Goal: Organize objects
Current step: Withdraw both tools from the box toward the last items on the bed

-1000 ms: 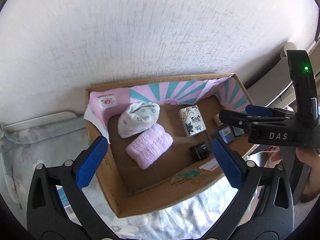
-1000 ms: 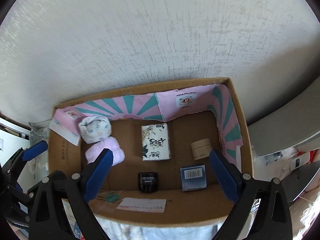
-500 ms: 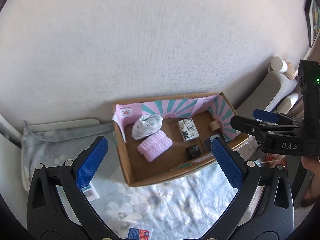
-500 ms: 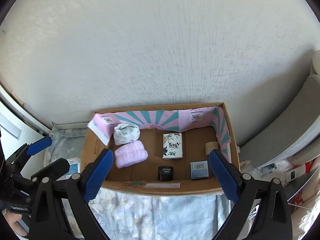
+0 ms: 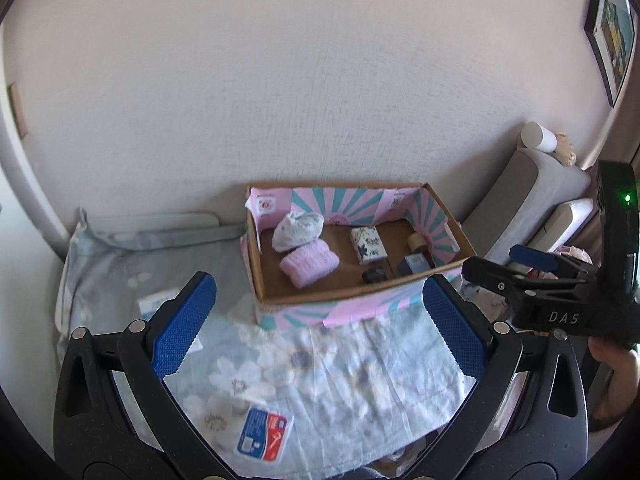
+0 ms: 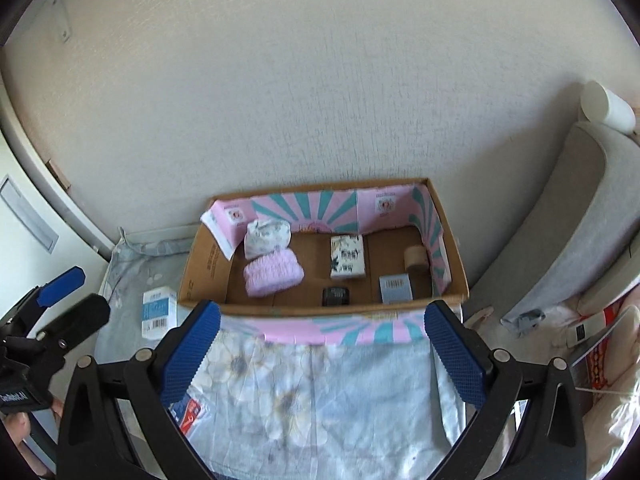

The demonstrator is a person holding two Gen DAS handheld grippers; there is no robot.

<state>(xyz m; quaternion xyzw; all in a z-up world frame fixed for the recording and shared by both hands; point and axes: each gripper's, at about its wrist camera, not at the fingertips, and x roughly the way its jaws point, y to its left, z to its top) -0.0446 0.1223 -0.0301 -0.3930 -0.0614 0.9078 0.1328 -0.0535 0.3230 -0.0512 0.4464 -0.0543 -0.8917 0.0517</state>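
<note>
An open cardboard box [image 5: 452, 220] [image 6: 452, 240] with a pink and teal lining stands against the wall on a floral cloth. In it lie a pink rolled towel [image 5: 309, 261] [image 6: 273, 273], a white patterned bundle [image 5: 298, 229] [image 6: 266, 237], a tissue pack [image 5: 369, 244] [image 6: 347, 256], a black jar [image 5: 374, 275] [image 6: 336, 295], a blue-grey box [image 5: 416, 264] [image 6: 396, 288] and a tan roll [image 5: 418, 242] [image 6: 416, 257]. My left gripper [image 5: 316, 320] and my right gripper [image 6: 322, 340] are both open and empty, held back from the box above the cloth.
On the floral cloth [image 5: 328, 368] [image 6: 320, 400] lie a white and blue carton [image 6: 159, 312] [image 5: 158, 304] left of the box and a blue and red packet [image 5: 262, 434] [image 6: 190, 410] near the front. A grey cushion [image 6: 568, 220] stands at the right.
Both grippers have pulled back and away from the box, which now looks smaller and farther. More of the cloth, the carton and the packet have come into view.
</note>
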